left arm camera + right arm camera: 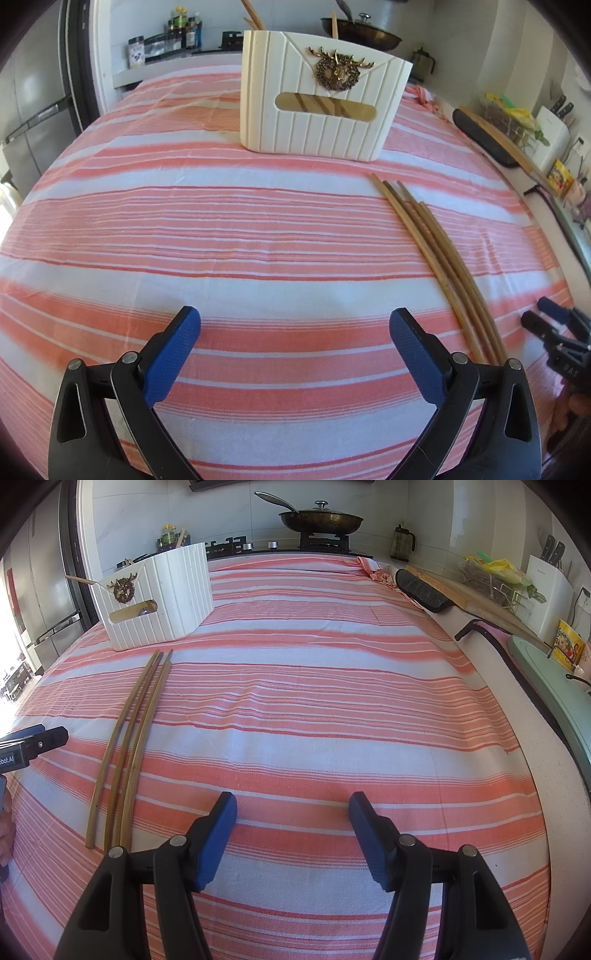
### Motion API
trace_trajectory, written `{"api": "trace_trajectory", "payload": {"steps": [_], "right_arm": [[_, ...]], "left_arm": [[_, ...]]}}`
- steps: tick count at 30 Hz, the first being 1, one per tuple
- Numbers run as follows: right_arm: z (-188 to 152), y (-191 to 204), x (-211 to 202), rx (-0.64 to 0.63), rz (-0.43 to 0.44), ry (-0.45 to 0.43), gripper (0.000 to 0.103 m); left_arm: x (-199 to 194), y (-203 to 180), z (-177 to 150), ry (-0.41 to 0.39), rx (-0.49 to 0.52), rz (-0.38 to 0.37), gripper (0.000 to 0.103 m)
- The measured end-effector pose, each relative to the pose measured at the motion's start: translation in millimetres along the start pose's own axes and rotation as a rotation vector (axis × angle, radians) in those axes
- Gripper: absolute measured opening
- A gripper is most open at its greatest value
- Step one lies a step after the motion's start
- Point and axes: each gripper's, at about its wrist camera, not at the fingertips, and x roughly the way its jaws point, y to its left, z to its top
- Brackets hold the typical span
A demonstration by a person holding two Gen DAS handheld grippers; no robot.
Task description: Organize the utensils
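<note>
A cream ribbed utensil holder (321,99) with a gold deer emblem stands upright at the far middle of the striped cloth, with wooden utensils inside; it also shows in the right wrist view (162,598). Several wooden chopsticks (439,258) lie together on the cloth in front of the holder, also in the right wrist view (129,746). My left gripper (295,328) is open and empty, left of the chopsticks. My right gripper (293,812) is open and empty, right of the chopsticks.
The table has an orange and white striped cloth (221,229). Behind it is a stove with a lidded wok (319,518) and bottles (183,31). On the right counter are a cutting board (461,590), a knife block (550,590) and a green tray (554,686). A fridge (33,122) stands left.
</note>
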Motion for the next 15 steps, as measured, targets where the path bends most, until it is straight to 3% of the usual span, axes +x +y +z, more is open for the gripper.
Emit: {"api": "trace_trajectory", "payload": {"steps": [6, 15], "right_arm": [[-0.1, -0.2, -0.1, 0.000, 0.000, 0.000, 0.065], [-0.2, -0.5, -0.3, -0.001, 0.000, 0.000, 0.065]], "left_arm": [[4.6, -31.7, 14.7, 0.050, -0.031, -0.072, 0.102], [35.7, -76.8, 17.5, 0.063, 0.074, 0.061, 0.101]]}}
